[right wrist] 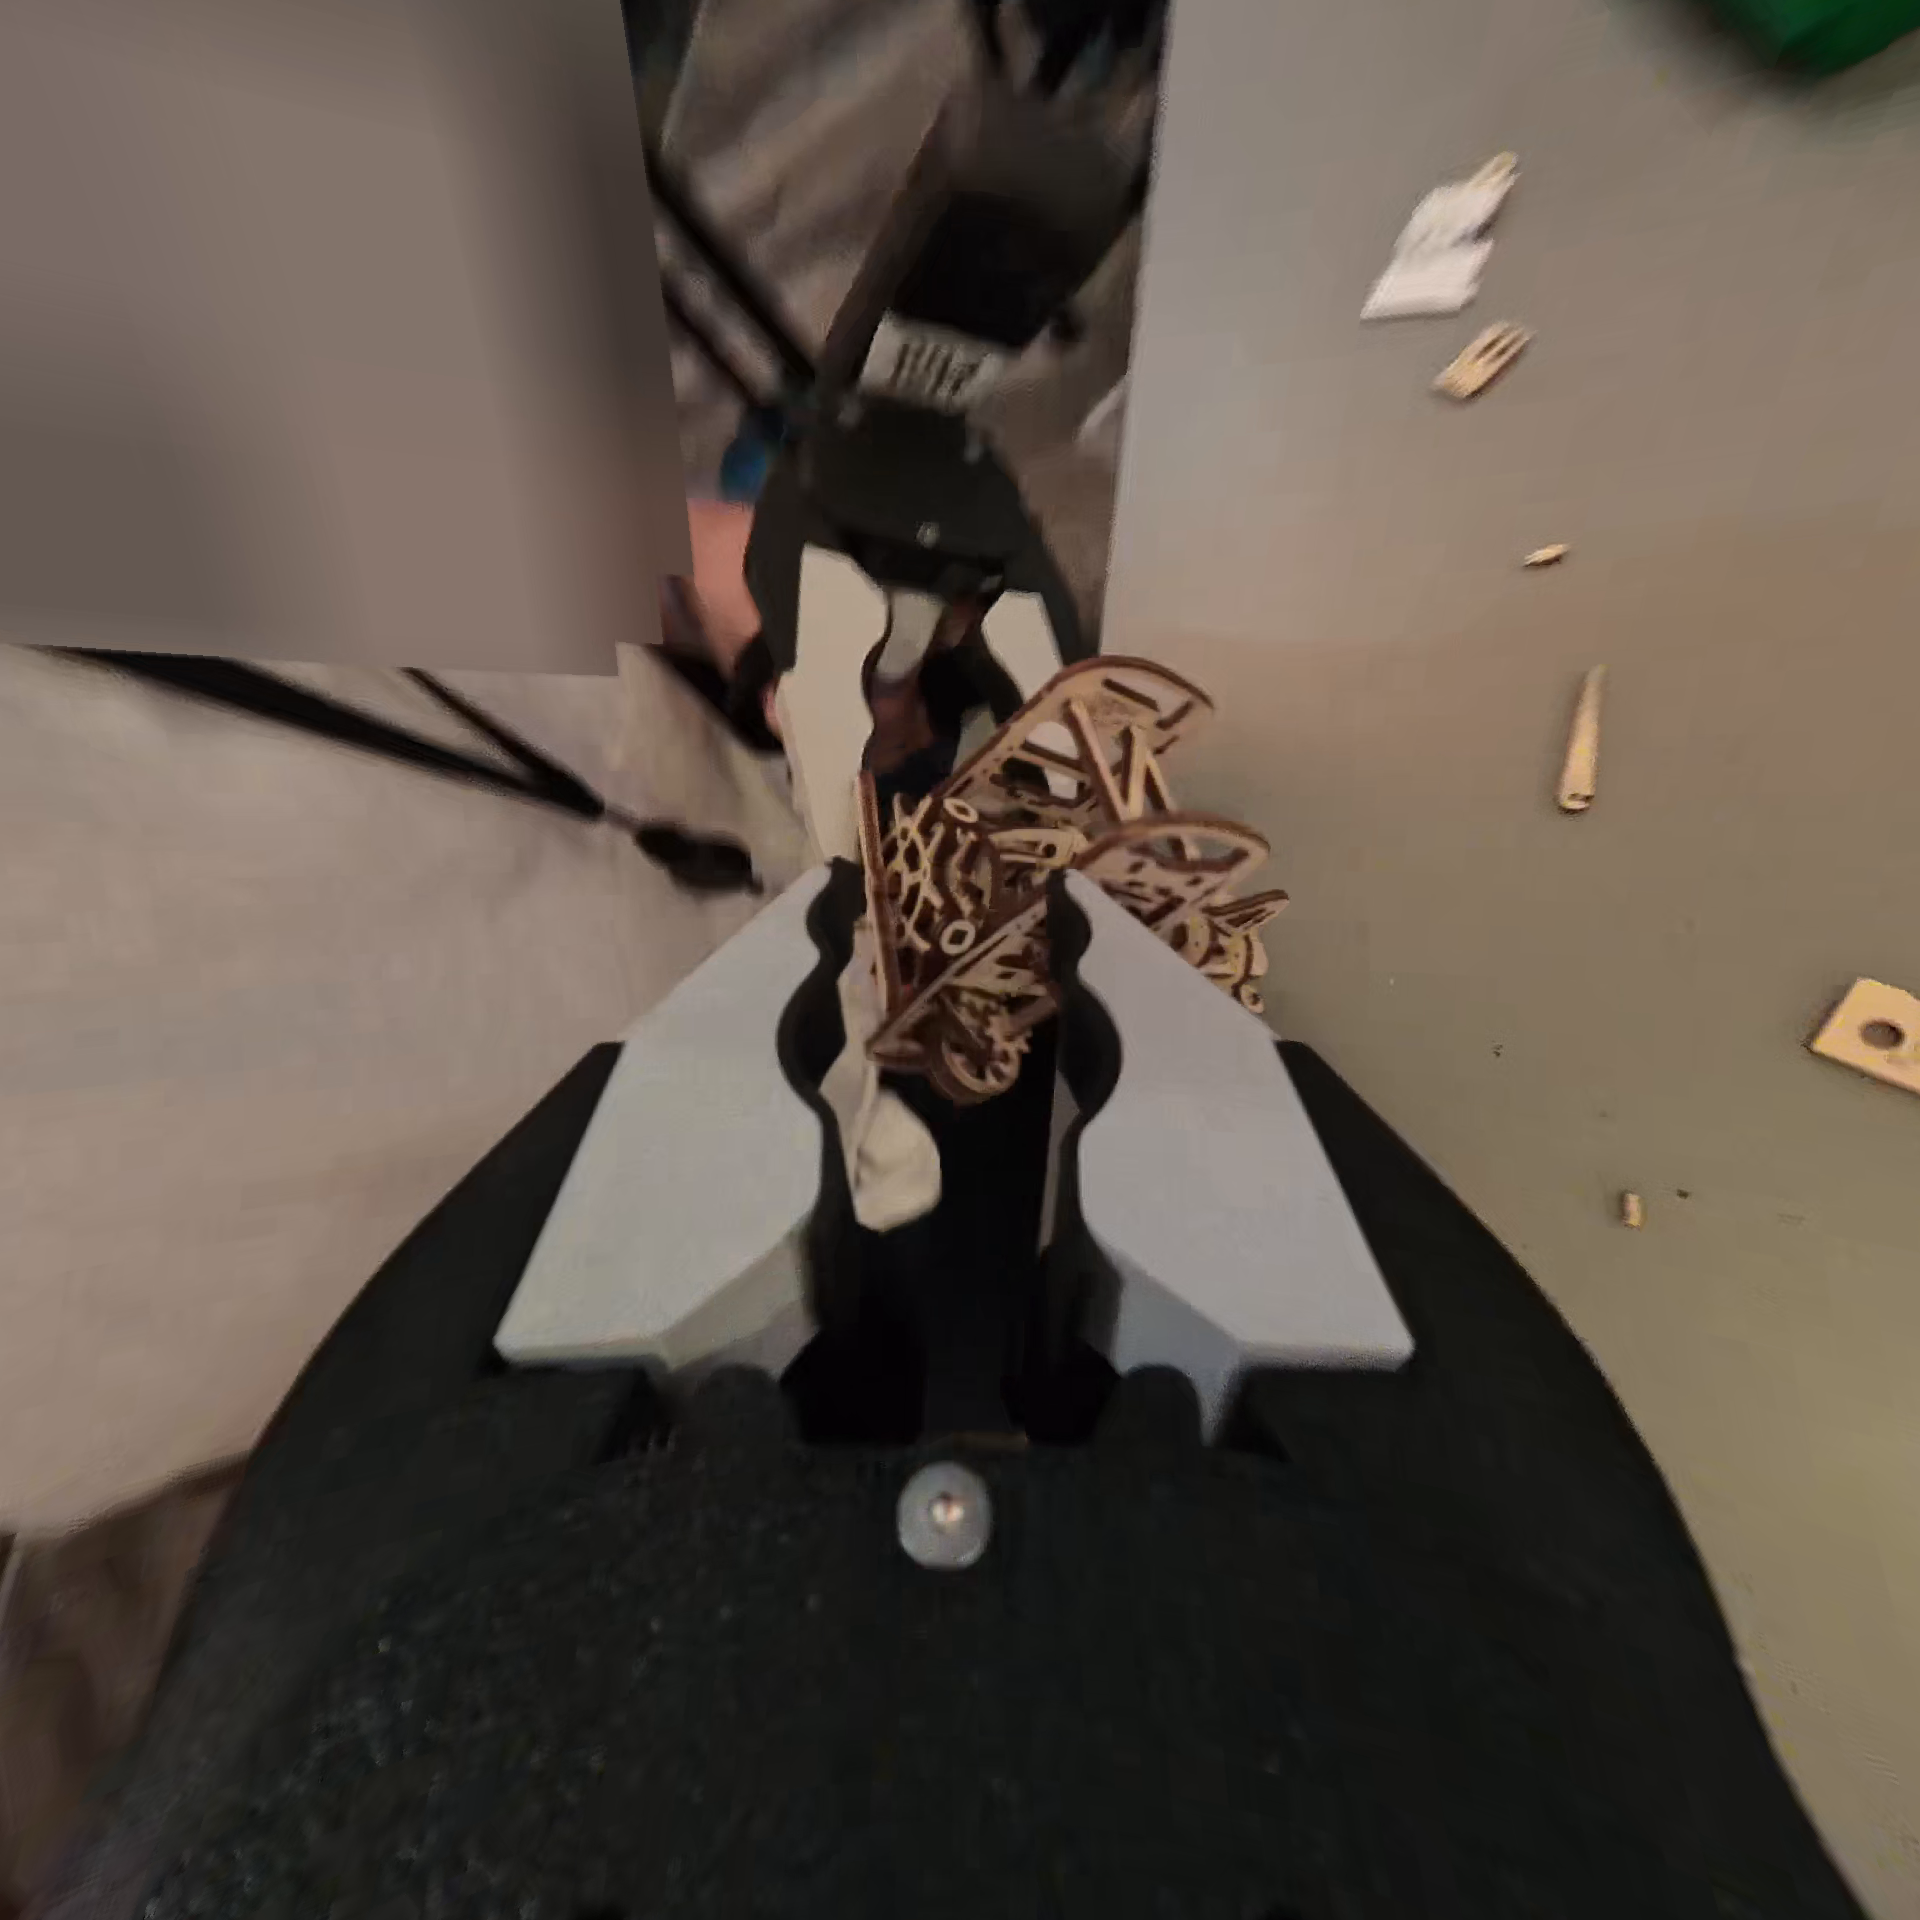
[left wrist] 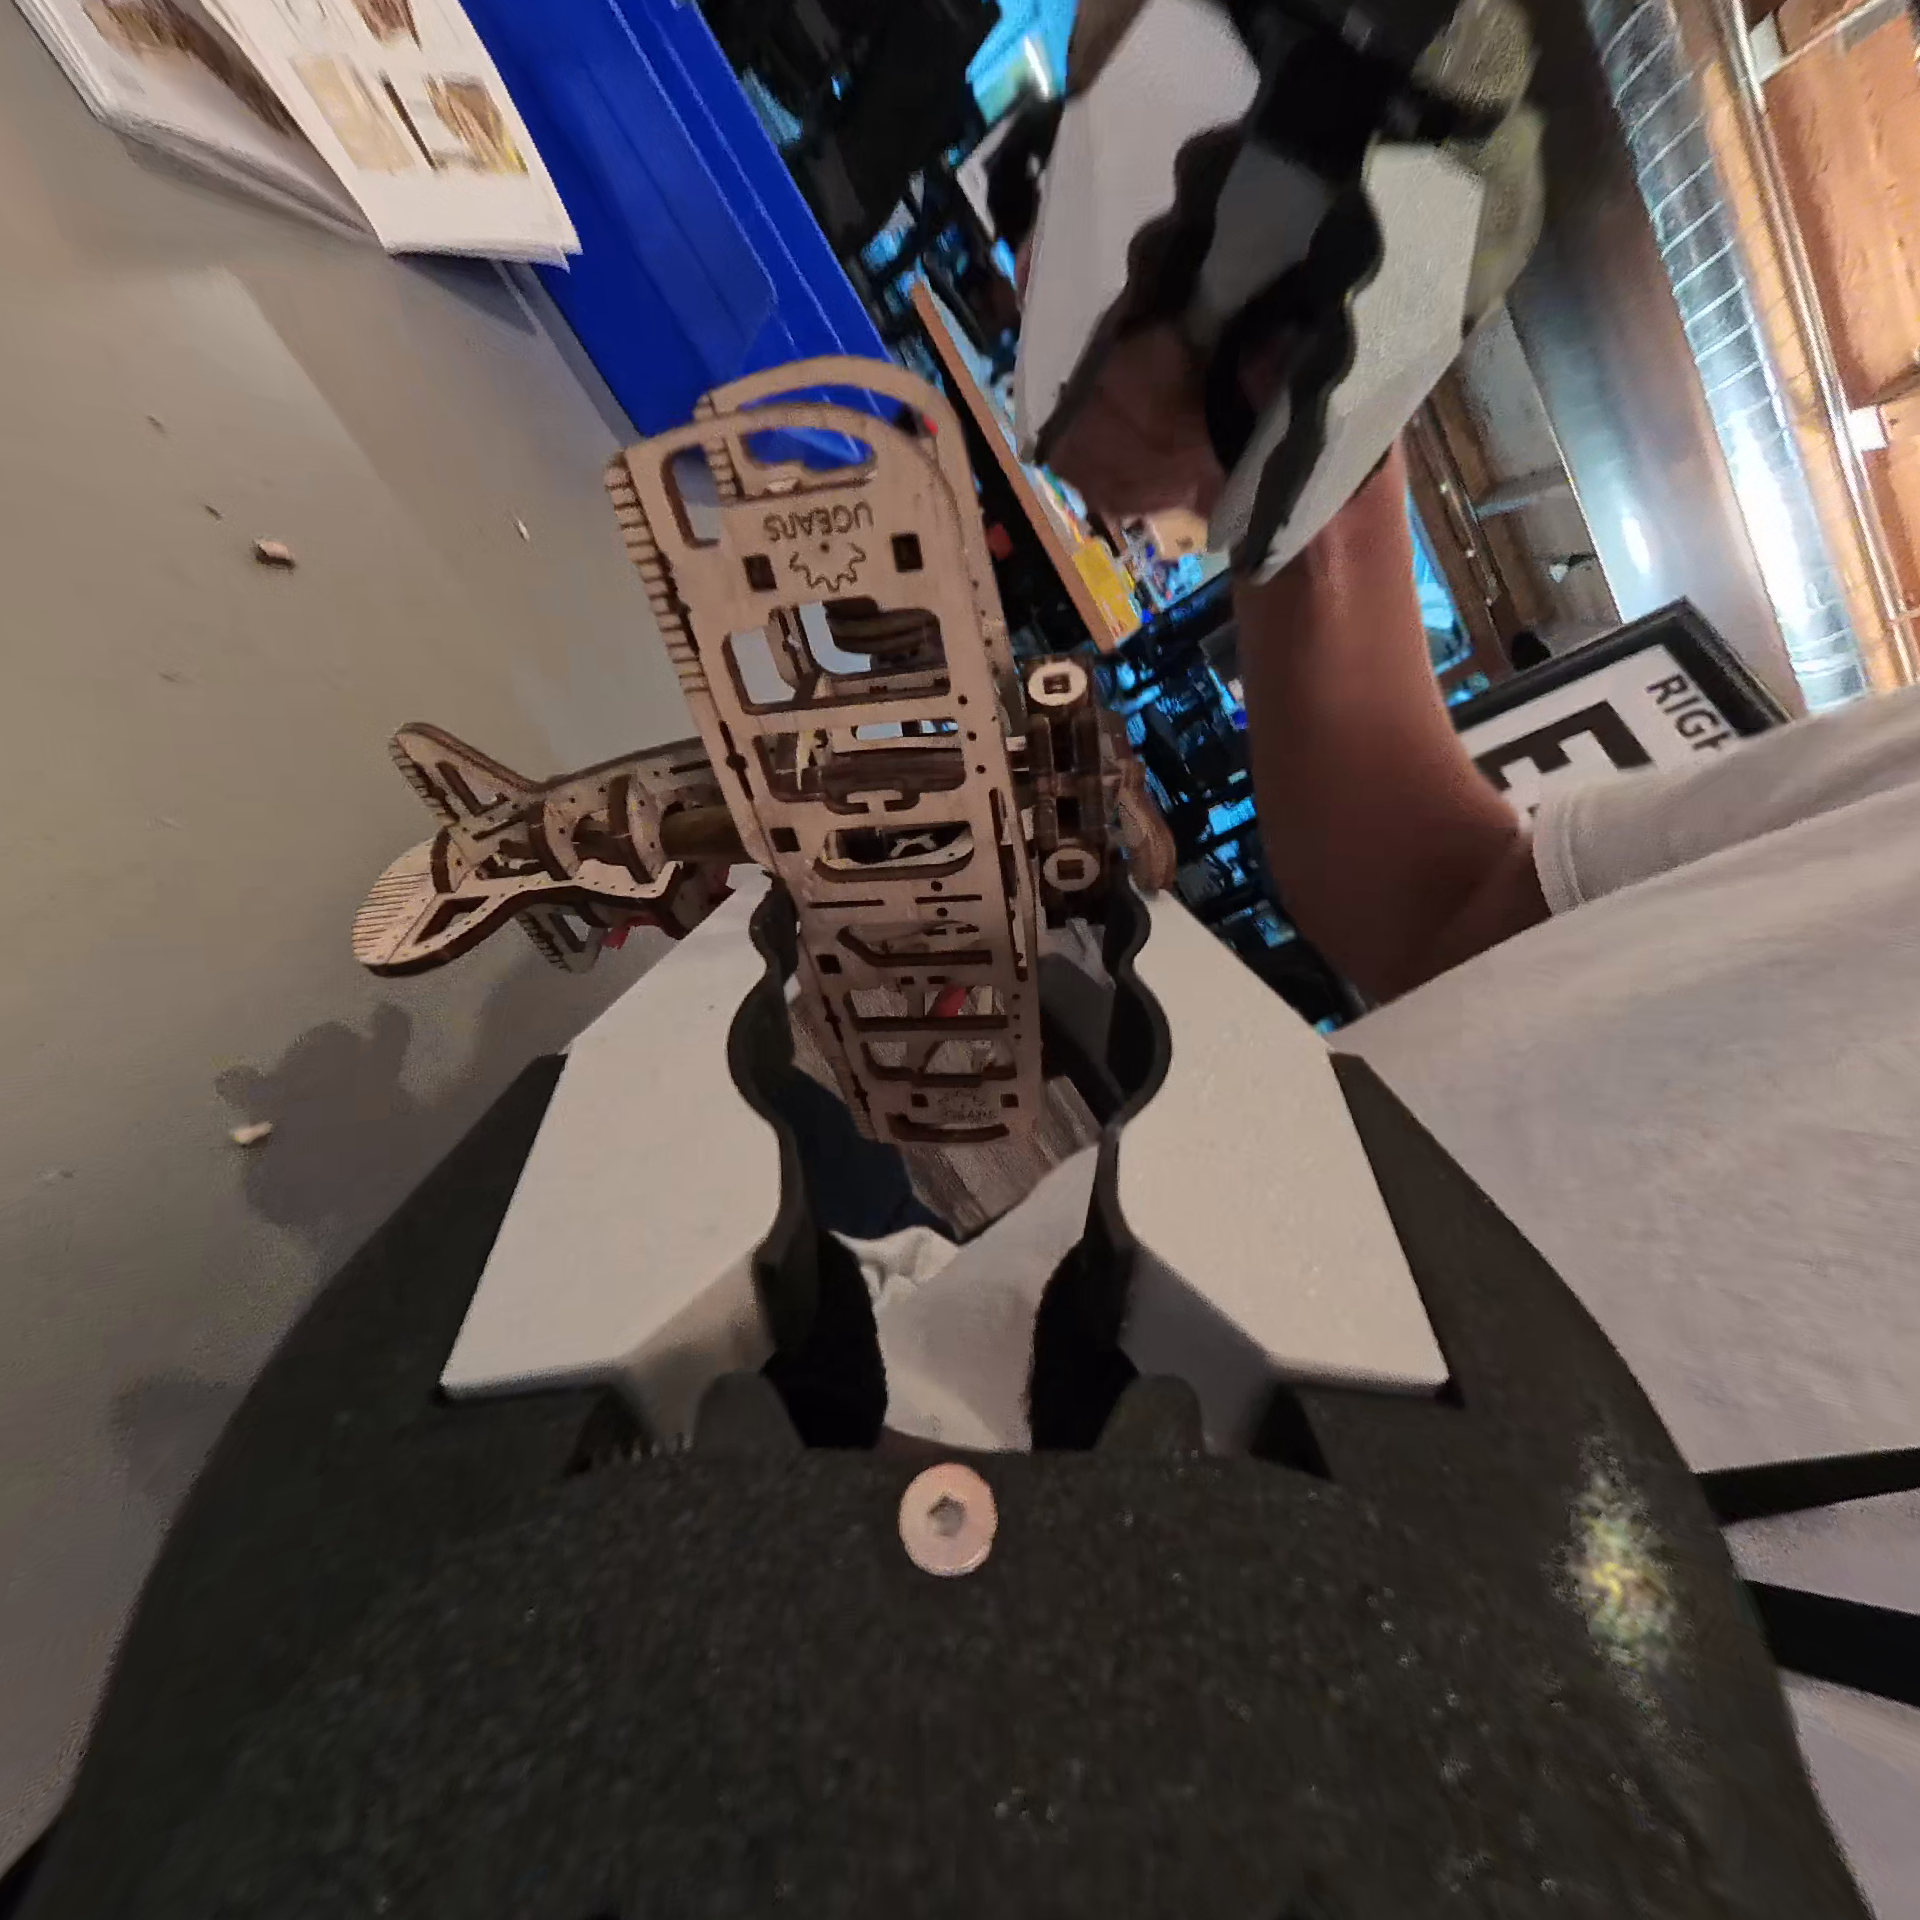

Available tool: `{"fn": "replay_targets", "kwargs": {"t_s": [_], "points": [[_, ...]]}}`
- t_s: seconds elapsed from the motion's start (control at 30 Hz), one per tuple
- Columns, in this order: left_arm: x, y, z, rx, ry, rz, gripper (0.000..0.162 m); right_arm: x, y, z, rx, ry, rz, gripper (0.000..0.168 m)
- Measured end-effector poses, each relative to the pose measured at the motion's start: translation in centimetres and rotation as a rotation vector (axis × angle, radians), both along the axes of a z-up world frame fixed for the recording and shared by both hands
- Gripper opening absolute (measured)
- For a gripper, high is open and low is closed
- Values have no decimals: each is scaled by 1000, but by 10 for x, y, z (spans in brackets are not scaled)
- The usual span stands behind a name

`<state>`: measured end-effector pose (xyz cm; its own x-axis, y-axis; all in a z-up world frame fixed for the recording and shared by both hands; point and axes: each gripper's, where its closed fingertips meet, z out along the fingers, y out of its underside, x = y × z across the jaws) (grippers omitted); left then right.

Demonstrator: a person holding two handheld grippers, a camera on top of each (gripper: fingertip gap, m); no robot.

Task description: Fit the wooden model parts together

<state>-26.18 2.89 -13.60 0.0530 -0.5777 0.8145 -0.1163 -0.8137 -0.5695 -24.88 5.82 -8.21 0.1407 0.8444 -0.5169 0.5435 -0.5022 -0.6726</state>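
Note:
A wooden biplane model [left wrist: 873, 727] is held in the air above the grey table [left wrist: 187, 727], its tail pointing left. My left gripper [left wrist: 940, 925] is shut on it across the lower ends of the wings. My right gripper [left wrist: 1143, 488] hangs up and to the right of the model, apart from it, jaws open and empty. In the right wrist view the biplane [right wrist: 1049, 862] shows nose-on just past my open right gripper [right wrist: 951, 894], with the left gripper [right wrist: 904, 727] behind it. That view is blurred.
An instruction booklet [left wrist: 312, 114] and a blue bin [left wrist: 665, 208] lie at the far end of the table. Loose wooden bits [right wrist: 1579, 738], a holed offcut [right wrist: 1870, 1023] and a white packet [right wrist: 1439, 244] lie on the table. A person's arm [left wrist: 1371, 727] and white shirt [left wrist: 1662, 1091] are close. Across from one pair of fingers to the other is roughly 7 centimeters.

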Motion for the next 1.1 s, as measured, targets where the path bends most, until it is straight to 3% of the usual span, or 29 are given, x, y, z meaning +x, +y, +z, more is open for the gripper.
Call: {"fn": "replay_targets", "kwargs": {"t_s": [0.17, 0.23, 0.33, 0.53, 0.7, 0.77, 0.93, 1.1], "points": [[-8, 15, 10, 120, -61, 109, 57, -6, -6, 11, -1, 335, -371, 51], [-8, 12, 16, 166, -83, 104, 57, -7, -9, -3, 62, 340, -483, 58], [-7, 7, 25, 241, -116, 99, 57, -10, -14, -4, 107, 414, -567, 55], [-2, 3, 25, 350, -58, 107, 57, -8, -22, -8, 125, 393, -578, 54], [-1, 4, 22, 363, -53, 122, 57, 2, -21, -1, 152, 432, -594, 40], [-1, 5, 20, 394, -42, 132, 57, -4, -28, -5, 78, 419, -529, 49], [5, 2, 16, 452, -2, 100, 58, -7, -25, -4, 87, 445, -537, 46], [10, 4, 13, 366, 4, 84, 57, -3, -22, -11, 179, 374, -553, 44]]}}
